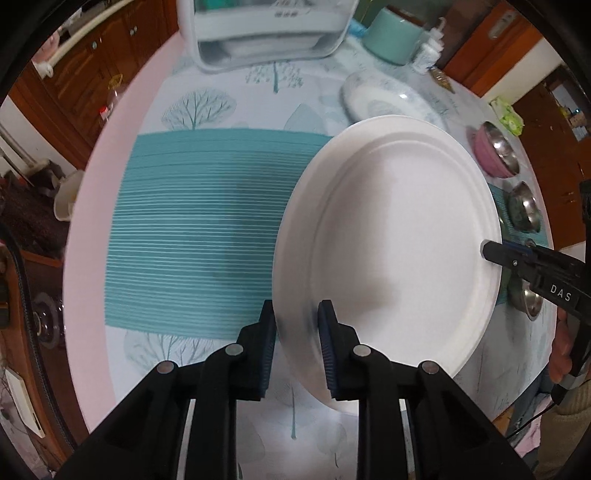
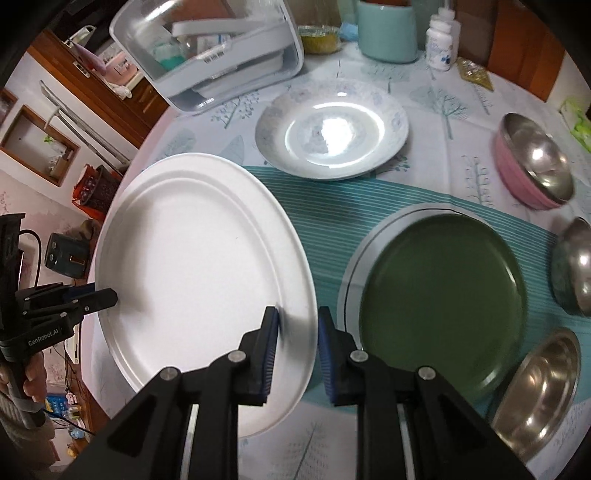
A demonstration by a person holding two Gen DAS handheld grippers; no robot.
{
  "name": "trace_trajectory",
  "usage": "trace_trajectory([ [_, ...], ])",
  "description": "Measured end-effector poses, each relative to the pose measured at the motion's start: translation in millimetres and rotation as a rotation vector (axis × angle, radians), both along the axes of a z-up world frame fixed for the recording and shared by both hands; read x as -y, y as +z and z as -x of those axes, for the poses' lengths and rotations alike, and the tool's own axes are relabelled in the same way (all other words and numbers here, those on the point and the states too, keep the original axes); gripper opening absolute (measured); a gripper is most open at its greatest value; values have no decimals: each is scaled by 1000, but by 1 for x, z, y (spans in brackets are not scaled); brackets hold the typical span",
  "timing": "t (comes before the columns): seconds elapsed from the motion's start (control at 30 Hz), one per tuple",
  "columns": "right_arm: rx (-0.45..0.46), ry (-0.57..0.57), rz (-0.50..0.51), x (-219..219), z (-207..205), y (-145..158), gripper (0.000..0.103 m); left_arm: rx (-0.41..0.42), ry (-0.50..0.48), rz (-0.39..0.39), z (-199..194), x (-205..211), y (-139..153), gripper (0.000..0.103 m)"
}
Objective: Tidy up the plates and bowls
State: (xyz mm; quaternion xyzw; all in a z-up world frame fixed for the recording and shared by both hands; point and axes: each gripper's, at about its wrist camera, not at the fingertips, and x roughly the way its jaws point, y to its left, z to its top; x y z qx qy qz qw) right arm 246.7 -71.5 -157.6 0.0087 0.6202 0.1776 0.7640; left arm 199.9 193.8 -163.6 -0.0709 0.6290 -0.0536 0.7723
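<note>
The large white plate (image 1: 399, 236) is held off the round table (image 1: 122, 122) by both grippers at once, each clamped on an opposite part of its rim. The left gripper (image 1: 297, 343) has its blue-padded fingers (image 1: 327, 354) narrowed onto the plate's near-left edge, one pad above the rim and one below. The right gripper (image 2: 297, 347) grips the opposite edge in the same way, its jaws drawn in tight on the rim. In the left wrist view the right gripper appears as a black tip touching the plate's far right rim; in the right wrist view the left gripper (image 2: 107, 297) shows at the plate's left edge, with a person's hand (image 2: 31, 376) around its handle. Taking the white plate as the landmark: beneath and beside it lies a teal striped placemat (image 1: 199, 229) on the tree-patterned tablecloth (image 2: 454, 122). Just to its right in the right wrist view sits a dark green plate (image 2: 443, 306) resting on a white-rimmed plate (image 2: 351, 266). Beyond it stands a pale patterned shallow plate (image 2: 332, 136), and further back a clear dish rack (image 2: 207, 48) and a mint-green canister (image 2: 388, 33). Well to the right of the white plate are a pink bowl (image 2: 532, 170) with a steel lining and three steel bowls (image 2: 539, 391).
</note>
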Motion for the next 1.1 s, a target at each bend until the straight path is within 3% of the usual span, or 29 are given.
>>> trace_trajectory([
  [0.23, 29, -36, -36, 19, 44, 31, 21, 74, -16, -8, 43, 19, 39, 20],
  [0.5, 50, -65, -29, 42, 109, 45, 20, 106, -27, -24, 100, 38, 49, 20],
  [0.7, 36, -99, 12, 51, 148, 36, 20, 66, -29, -50, 130, 51, 26, 21],
  [1.1, -121, -106, 68, 46, 186, -19, 21, -64, -15, -67, 150, 52, -26, 22],
])
